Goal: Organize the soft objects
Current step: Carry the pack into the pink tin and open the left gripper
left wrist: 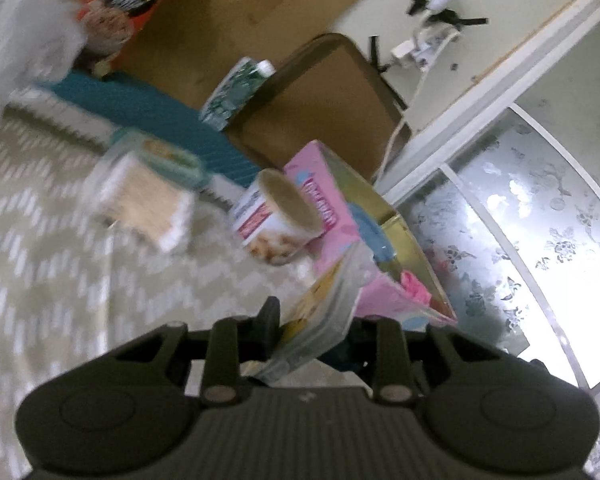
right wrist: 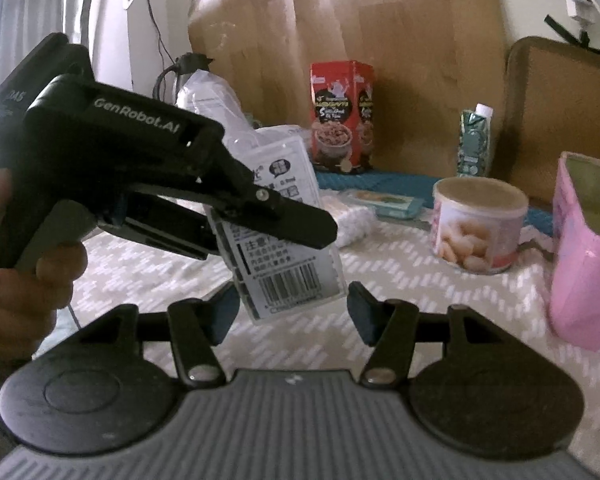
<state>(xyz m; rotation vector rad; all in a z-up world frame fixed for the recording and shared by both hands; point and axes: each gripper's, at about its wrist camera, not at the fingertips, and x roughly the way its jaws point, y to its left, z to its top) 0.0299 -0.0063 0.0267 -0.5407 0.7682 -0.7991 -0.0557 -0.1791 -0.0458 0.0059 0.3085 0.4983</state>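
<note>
We are gripping the packet (right wrist: 284, 232) at centre frame in the left hand-held gripper (right wrist: 300, 228), lowering it between the spread fingers of the empty right hand-held gripper (right wrist: 294, 312), which should be closing squarely before we release.

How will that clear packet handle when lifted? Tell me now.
The clear packet hangs tilted from the left gripper without drooping, so it is probably fairly stiff and light. Its glossy plastic may slip; the open right gripper below could steady it.
</note>
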